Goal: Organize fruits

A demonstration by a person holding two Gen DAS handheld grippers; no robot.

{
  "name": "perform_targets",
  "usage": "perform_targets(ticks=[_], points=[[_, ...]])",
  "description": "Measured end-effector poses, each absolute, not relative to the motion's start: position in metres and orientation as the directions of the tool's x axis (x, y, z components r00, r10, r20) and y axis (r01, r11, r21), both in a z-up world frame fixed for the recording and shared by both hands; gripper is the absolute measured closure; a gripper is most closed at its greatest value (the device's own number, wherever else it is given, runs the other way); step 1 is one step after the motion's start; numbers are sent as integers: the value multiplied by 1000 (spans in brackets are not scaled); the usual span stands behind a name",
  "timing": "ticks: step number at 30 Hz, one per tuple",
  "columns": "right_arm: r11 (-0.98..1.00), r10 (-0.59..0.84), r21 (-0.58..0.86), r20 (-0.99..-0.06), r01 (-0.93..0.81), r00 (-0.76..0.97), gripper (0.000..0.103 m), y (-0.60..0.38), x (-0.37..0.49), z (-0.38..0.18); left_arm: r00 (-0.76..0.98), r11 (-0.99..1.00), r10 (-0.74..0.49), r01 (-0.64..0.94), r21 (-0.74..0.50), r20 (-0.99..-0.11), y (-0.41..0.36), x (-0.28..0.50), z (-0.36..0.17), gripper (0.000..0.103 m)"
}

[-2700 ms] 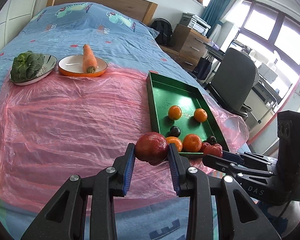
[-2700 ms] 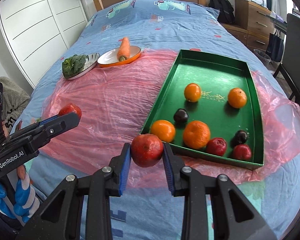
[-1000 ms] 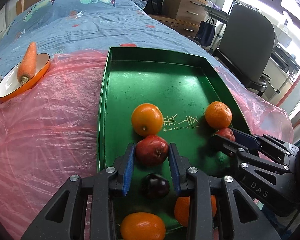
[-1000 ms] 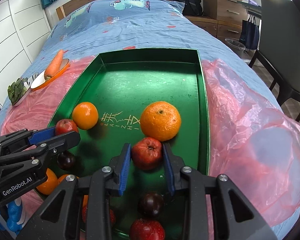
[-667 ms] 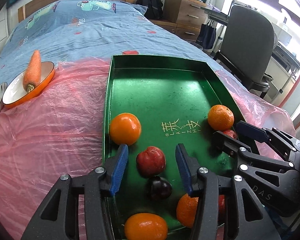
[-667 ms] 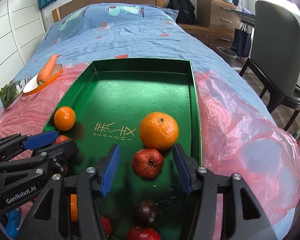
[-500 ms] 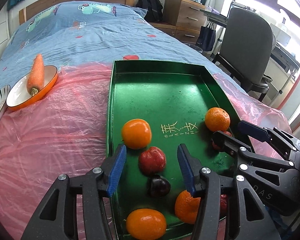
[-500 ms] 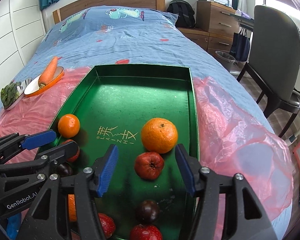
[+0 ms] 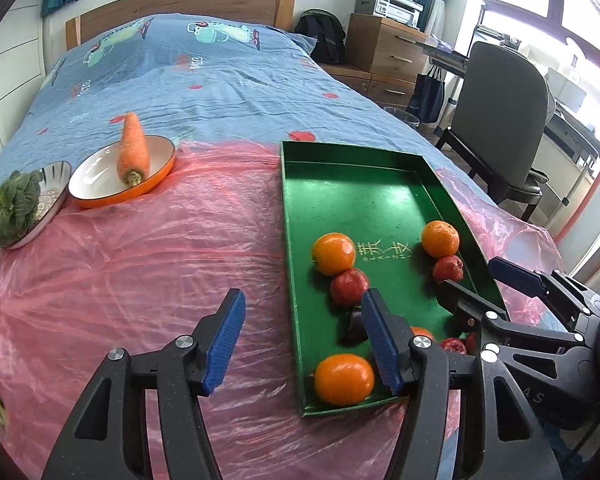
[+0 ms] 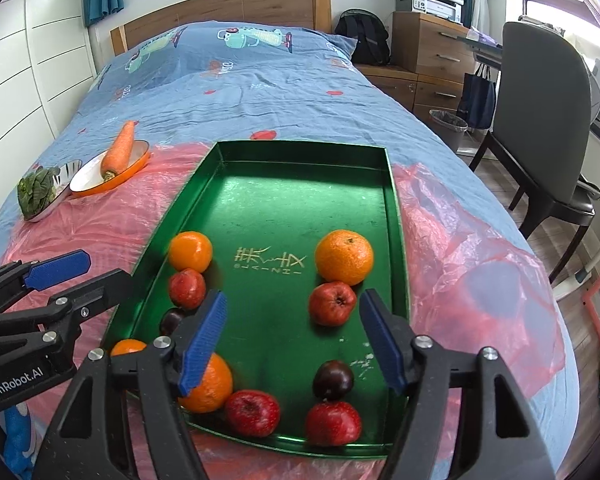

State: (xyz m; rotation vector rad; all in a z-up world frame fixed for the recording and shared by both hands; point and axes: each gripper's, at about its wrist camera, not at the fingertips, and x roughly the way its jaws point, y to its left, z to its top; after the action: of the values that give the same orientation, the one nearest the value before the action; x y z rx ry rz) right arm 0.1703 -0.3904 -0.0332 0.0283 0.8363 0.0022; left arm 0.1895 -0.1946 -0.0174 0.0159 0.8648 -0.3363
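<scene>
The green tray (image 10: 396,240) held oranges, red apples and dark plums; an orange bowl (image 9: 100,196) held a carrot (image 9: 133,148). Left claw (image 9: 304,336) was opening, empty; right claw (image 10: 292,332) stood released.

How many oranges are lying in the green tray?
4 oranges: one far left, one far right, two in the near left corner, both partly hidden.

Both claws released their red apples into the green tray (image 10: 396,216), then withdrew
</scene>
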Motion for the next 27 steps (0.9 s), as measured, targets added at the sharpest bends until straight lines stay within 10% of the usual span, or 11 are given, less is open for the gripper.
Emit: perform_targets(ticks=[21, 27], points=[[995, 56, -21, -699, -99, 713, 0, -268, 103, -5, 667, 994, -107, 82, -69, -737, -61, 112, -10, 42], [996, 46, -29, -668, -88, 743, 0, -252, 86, 1, 707, 994, -102, 52, -93, -700, -37, 93, 2, 17]])
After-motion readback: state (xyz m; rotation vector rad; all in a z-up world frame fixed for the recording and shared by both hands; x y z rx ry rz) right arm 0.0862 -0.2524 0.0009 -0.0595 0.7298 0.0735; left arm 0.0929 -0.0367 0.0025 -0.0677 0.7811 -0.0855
